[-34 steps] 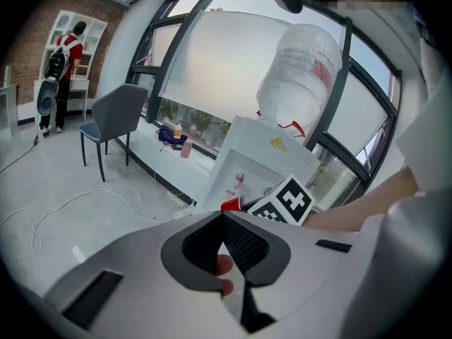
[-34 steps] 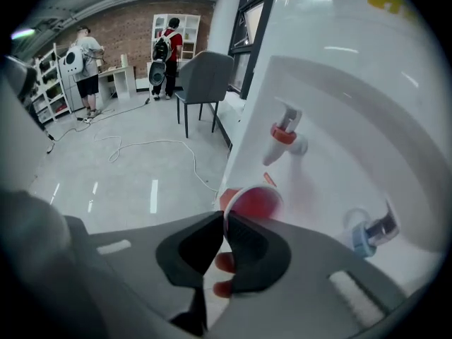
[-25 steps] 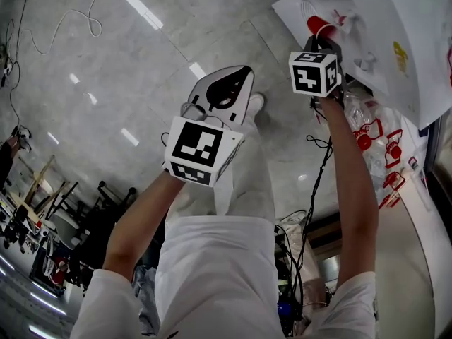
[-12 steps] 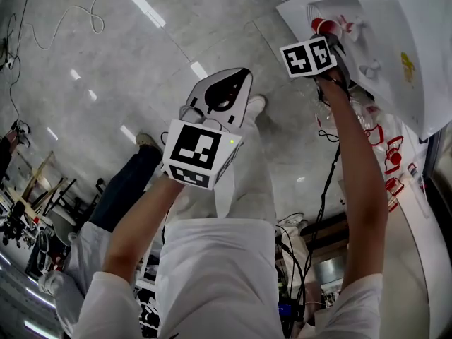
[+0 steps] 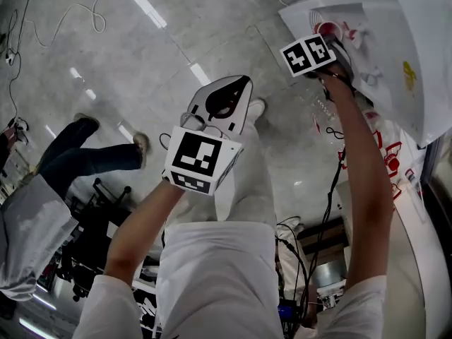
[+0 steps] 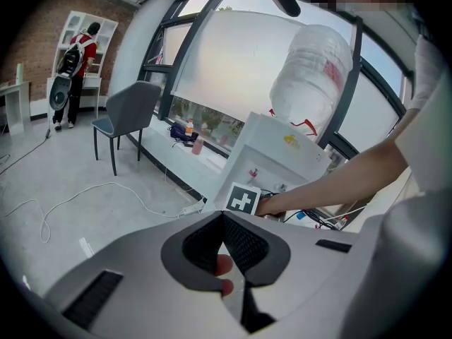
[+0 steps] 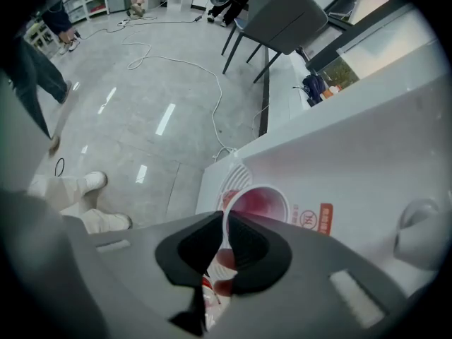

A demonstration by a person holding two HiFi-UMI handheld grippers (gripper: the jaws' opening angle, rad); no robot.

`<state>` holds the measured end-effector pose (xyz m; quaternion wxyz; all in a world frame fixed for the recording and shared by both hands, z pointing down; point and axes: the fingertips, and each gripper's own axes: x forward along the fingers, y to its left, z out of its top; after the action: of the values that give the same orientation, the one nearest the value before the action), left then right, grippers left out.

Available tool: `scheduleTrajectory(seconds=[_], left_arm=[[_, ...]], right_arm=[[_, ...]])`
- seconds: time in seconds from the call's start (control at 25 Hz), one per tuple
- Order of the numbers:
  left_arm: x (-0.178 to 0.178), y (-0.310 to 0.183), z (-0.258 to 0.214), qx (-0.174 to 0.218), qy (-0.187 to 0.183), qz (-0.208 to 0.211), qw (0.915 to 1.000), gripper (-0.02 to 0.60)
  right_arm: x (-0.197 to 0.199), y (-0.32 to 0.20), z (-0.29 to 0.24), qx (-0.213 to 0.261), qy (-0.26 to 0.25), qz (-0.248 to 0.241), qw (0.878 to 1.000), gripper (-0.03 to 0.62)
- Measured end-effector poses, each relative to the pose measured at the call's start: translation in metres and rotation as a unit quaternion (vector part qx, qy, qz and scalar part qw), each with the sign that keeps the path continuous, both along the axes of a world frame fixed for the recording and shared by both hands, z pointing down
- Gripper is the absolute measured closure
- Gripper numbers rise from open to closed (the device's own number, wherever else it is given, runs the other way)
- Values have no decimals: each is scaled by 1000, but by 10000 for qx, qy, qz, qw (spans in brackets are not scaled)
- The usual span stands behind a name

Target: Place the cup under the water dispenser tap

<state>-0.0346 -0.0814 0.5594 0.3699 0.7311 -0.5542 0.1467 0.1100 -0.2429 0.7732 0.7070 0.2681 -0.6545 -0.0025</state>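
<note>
Walking in at far left: another person (image 5: 35,217). Meanwhile the left gripper (image 6: 223,221) hasn't budged, jaws together, empty. Over on the right, the right gripper (image 7: 224,221) has dipped and rolled, jaws easing slightly yet still pinching the rim of the red cup (image 7: 258,203) over the drip tray (image 7: 236,179) of the dispenser (image 7: 367,154). Nearly placed, I reckon.

A lab-like workroom: polished grey floor (image 5: 141,55), loose cables (image 6: 121,183), white shelving (image 6: 106,34), water dispenser (image 6: 275,154) beside tall windows (image 6: 233,69).

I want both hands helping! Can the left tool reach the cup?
Probably not from there. The left tool hangs over the floor, apart from the cup at the dispenser, and the right tool, jaws just easing open on its rim, crowds the near side.
</note>
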Motion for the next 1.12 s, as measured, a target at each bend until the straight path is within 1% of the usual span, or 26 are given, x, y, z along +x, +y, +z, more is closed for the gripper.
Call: scheduleTrajectory(seconds=[0.2, 0.48, 0.64, 0.72, 0.84, 1.12], left_arm=[[-1, 1, -3, 15, -14, -1, 10000, 575], [2, 2, -5, 45, -27, 11, 10000, 575], [3, 6, -7, 52, -24, 49, 10000, 575], [3, 8, -9, 63, -27, 67, 10000, 575], [3, 11, -12, 91, -43, 82, 9999, 575], [-4, 21, -22, 155, -111, 163, 9997, 575]], right_arm=[[-3, 0, -1, 44, -2, -2, 10000, 556], [4, 0, -1, 64, -28, 122, 9999, 522], [2, 4, -2, -2, -154, 217, 9996, 485], [-1, 7, -4, -40, -253, 287, 9993, 450], [-5, 8, -11, 92, -415, 384, 9984, 437], [-10, 14, -29, 473, -564, 517, 9959, 437]])
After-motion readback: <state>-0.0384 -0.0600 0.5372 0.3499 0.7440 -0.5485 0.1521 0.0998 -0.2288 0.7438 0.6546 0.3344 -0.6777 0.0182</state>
